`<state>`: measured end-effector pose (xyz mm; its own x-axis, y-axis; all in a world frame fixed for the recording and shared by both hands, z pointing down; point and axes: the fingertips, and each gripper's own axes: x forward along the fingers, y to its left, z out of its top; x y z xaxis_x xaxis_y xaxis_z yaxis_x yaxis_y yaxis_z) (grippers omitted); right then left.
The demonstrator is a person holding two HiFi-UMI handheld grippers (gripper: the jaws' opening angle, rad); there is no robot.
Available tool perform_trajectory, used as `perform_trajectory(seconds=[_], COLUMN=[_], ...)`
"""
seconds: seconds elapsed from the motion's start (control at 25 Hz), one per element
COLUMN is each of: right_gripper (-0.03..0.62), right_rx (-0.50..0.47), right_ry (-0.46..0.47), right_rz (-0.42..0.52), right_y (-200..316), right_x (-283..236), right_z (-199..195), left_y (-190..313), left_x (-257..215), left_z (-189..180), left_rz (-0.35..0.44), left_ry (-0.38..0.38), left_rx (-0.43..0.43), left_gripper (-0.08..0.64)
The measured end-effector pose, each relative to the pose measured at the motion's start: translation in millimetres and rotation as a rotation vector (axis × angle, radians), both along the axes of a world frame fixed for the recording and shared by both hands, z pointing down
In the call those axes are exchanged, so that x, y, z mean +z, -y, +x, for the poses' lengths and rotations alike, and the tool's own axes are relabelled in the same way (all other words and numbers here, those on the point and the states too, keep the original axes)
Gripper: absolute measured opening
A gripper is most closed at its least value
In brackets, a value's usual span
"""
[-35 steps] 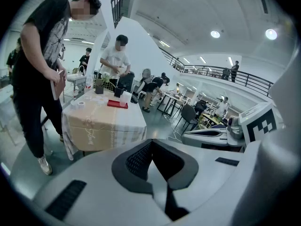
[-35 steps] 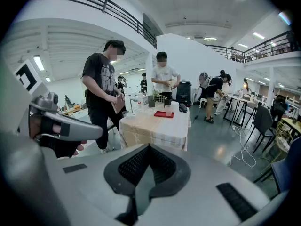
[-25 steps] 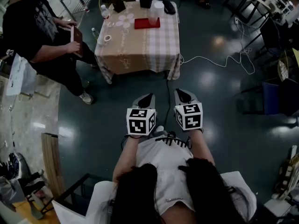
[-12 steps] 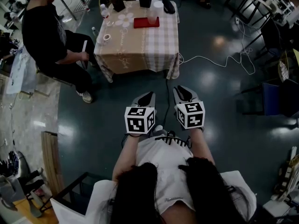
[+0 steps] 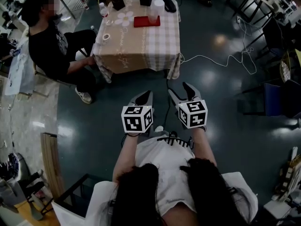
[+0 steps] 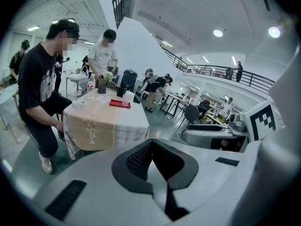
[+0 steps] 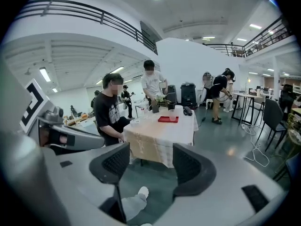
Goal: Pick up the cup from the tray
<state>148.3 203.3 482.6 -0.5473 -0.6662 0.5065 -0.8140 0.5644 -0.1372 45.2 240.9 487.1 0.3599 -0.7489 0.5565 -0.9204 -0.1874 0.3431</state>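
Task had barely started, nothing picked. The translucent plastic cup (image 5: 153, 14) stood upright on the flat red tray (image 5: 143, 22), at the far end of the tabletop (image 5: 141, 41) with its beige-and-checked cloth. That was well apart from both claws, with open floor between.

Left claw (image 5: 147, 94) was fully closed and held nothing; the left gripper view showed its pads meeting. Right claw (image 5: 180, 89) was opening, jaws already clearly apart and empty, with only floor and a shoe showing through the gap in the right gripper view. Both were held low in front of the wearer and pointed roughly at the tabletop.

Left to do, as judged: walk up, line a claw on the cup, close, lift it off the tray.

Versus one second earlier:
- Right claw went from closed to partly spread; left stayed closed.
- The person in a black T-shirt (image 5: 51, 51) at the left of the tabletop went from standing, holding a flat dark object, to sitting low beside it.
- Cup and tray had not moved on the cloth.
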Motion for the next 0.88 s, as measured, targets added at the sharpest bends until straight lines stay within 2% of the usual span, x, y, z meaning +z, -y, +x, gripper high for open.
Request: perform_trajectory(seconds=[0.32,0.56,0.88], right_gripper=[0.281,0.281,0.281], right_rx=[0.022,0.03,0.054], right_ry=[-0.017,-0.014,-0.022], right_rz=[0.005,-0.044,-0.039], right_y=[38.9,88.0,155.8], right_x=[-0.1,5.3,-1.0], right_z=[-8.3,-26.6,-54.9], left_y=[45.9,97.1,168.8], left_x=[-1.2,2.5,-2.9], left_z=[-14.4,-34.5,-59.7], left_rz=[0.002,-0.013,-0.001], left_ry=[-0.012,-0.016,-0.031], left_rx=[0.013,0.012,0.045], left_gripper=[0.008,0.008,0.008])
